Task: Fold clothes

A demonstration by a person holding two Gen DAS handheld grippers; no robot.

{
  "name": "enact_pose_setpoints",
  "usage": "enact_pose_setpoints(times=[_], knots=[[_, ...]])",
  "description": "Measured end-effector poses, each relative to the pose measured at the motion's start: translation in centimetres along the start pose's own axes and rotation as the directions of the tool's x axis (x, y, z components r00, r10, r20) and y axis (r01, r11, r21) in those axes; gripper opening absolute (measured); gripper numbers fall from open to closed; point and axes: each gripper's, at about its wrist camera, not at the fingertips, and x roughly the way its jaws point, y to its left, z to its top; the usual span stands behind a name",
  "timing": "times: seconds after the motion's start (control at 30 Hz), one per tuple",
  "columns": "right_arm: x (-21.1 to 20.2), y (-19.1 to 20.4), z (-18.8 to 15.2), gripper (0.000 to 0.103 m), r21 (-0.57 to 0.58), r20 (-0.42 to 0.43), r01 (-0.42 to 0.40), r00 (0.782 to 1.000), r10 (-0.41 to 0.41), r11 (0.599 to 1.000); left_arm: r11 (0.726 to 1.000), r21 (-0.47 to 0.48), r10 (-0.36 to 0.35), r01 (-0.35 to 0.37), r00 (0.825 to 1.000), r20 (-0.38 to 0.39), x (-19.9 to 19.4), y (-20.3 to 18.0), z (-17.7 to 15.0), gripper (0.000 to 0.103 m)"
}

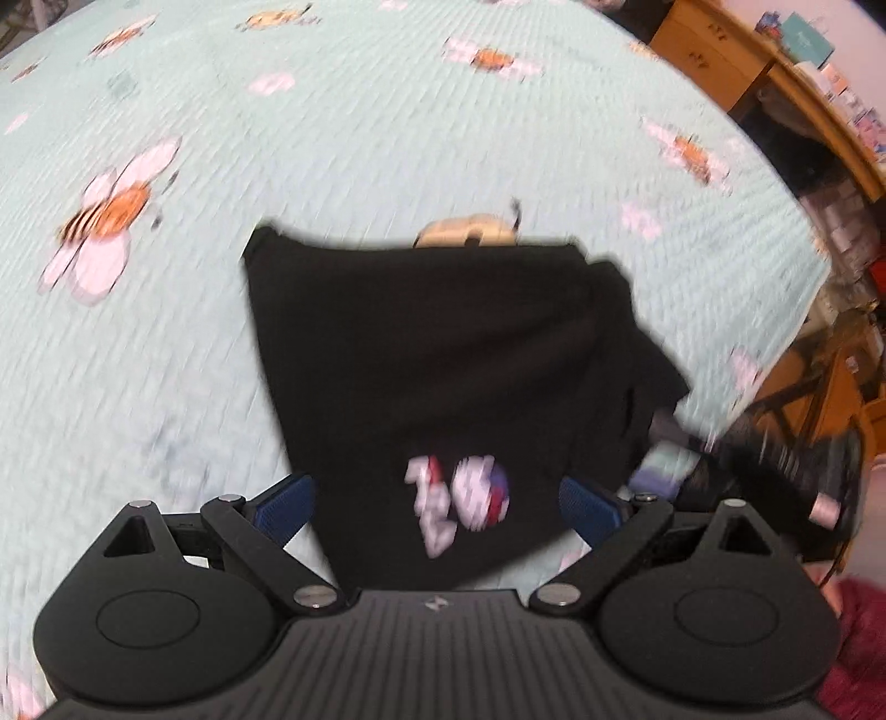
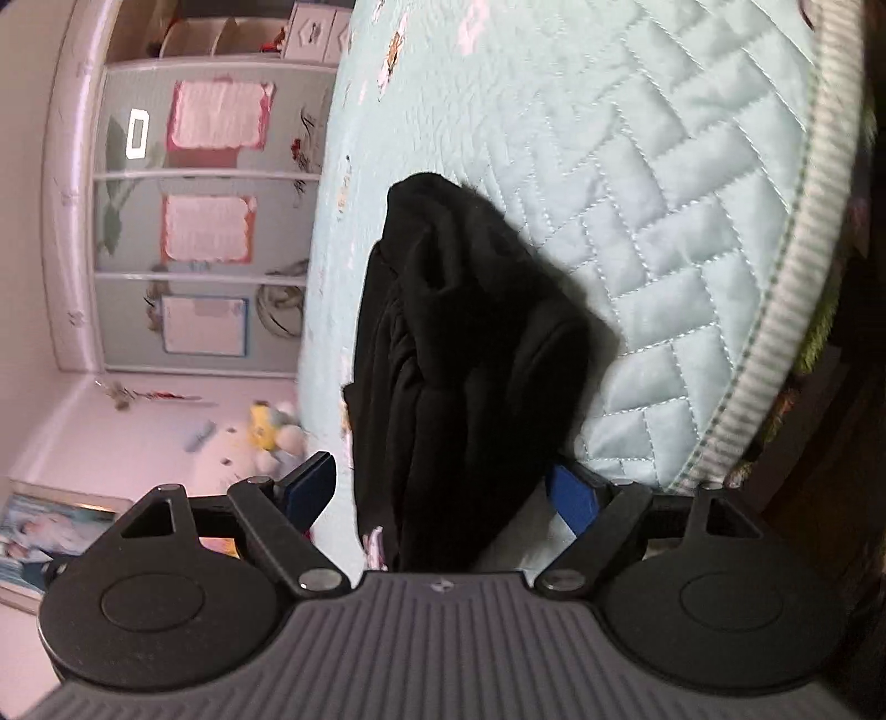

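A black garment (image 1: 432, 354) lies folded on a mint quilted bedspread (image 1: 332, 138); a white, red and blue print (image 1: 459, 504) shows near its close edge. My left gripper (image 1: 437, 501) hovers over that edge, open, with its blue pads (image 1: 285, 501) wide apart on either side of the cloth. The view is blurred by motion. In the right wrist view the black garment (image 2: 470, 343) is bunched in thick folds and runs between the spread fingers of my right gripper (image 2: 443, 493), which is open. Something dark and blurred (image 1: 775, 465) sits at the garment's right side.
A beige item (image 1: 470, 230) peeks out behind the garment's far edge. Wooden furniture (image 1: 720, 50) stands beyond the bed. The bed's striped edge (image 2: 775, 310) is close on the right. A wardrobe (image 2: 205, 221) and toys (image 2: 266, 432) on the floor lie beyond. A maroon sleeve (image 1: 858, 637) shows.
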Motion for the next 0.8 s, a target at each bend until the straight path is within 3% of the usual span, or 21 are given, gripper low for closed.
enact_pose_setpoints(times=[0.13, 0.27, 0.37, 0.53, 0.8], knots=[[0.7, 0.3, -0.1, 0.1, -0.03, 0.009, -0.041, 0.999, 0.041, 0.999, 0.999, 0.026, -0.027, 0.026, 0.999, 0.043, 1.0, 0.4, 3.5, 0.098], [0.2, 0.9, 0.6, 0.098, -0.072, 0.033, -0.058, 0.998, 0.06, 0.996, 0.997, 0.037, -0.064, 0.061, 0.994, 0.09, 3.3, 1.4, 6.9, 0.098], [-0.8, 0.7, 1.3, 0.097, -0.06, 0.087, -0.019, 0.996, 0.025, 0.998, 0.995, 0.034, -0.099, 0.096, 0.989, 0.105, 5.2, 2.5, 8.4, 0.098], [-0.7, 0.3, 1.6, 0.097, -0.036, 0.083, 0.001, 0.997, 0.002, 0.999, 0.989, 0.104, -0.11, 0.102, 0.991, 0.076, 8.0, 2.3, 10.3, 0.098], [-0.3, -0.4, 1.6, 0.101, -0.055, 0.106, -0.081, 0.991, 0.086, 0.995, 0.96, 0.218, -0.196, 0.178, 0.979, 0.063, 10.3, 0.4, 11.5, 0.098]])
